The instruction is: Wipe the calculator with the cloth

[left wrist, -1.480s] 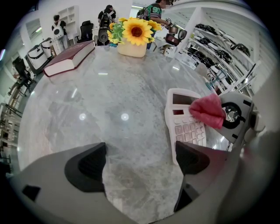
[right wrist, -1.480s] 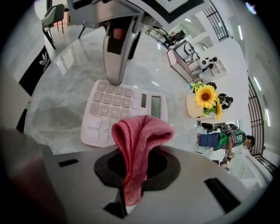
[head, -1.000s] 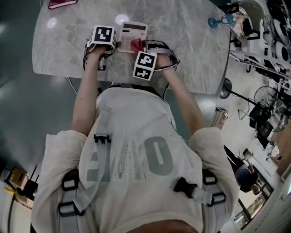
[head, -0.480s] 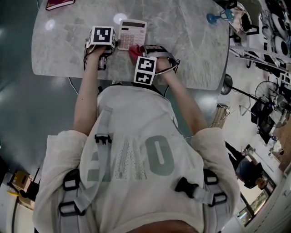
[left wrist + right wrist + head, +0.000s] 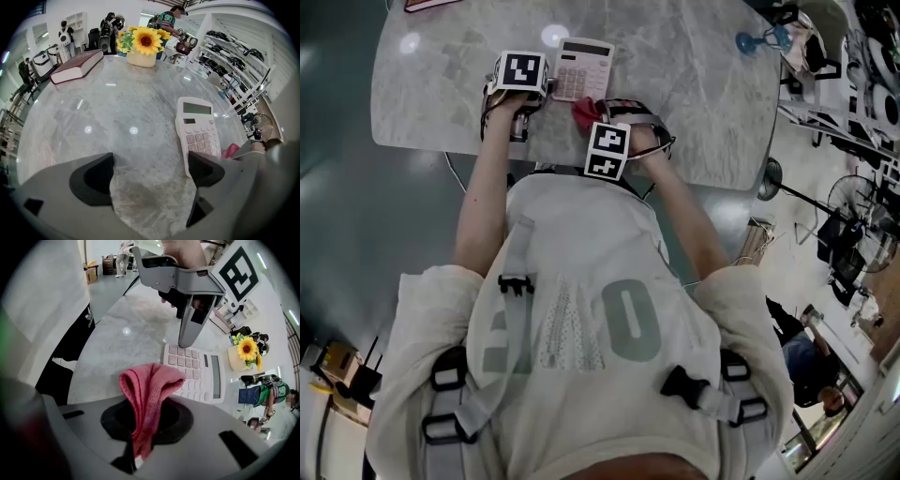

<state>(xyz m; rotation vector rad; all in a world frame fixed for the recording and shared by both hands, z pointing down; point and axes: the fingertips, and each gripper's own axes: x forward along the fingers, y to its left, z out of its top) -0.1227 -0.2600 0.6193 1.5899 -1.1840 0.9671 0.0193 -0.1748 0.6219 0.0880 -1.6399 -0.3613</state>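
A white calculator (image 5: pixel 584 67) lies flat on the marble table (image 5: pixel 694 103). My right gripper (image 5: pixel 592 114) is shut on a pink cloth (image 5: pixel 583 112), just off the calculator's near edge. In the right gripper view the cloth (image 5: pixel 147 392) stands folded up out of the right gripper (image 5: pixel 147 416), with the calculator (image 5: pixel 197 369) beyond it. My left gripper (image 5: pixel 525 94) sits at the calculator's left side. It is open (image 5: pixel 150 171) with nothing between its fingers, and its right fingertip (image 5: pixel 204 168) is at the calculator's (image 5: pixel 198 131) near corner. The cloth (image 5: pixel 230 151) peeks in at the right.
A dark red book (image 5: pixel 77 65) and a sunflower vase (image 5: pixel 143 47) stand at the table's far side. A blue object (image 5: pixel 755 42) lies near the right edge. Shelves, a fan and several people fill the room beyond.
My right gripper has drawn the cloth back across the calculator toward the near edge. The left gripper has stayed beside the calculator.
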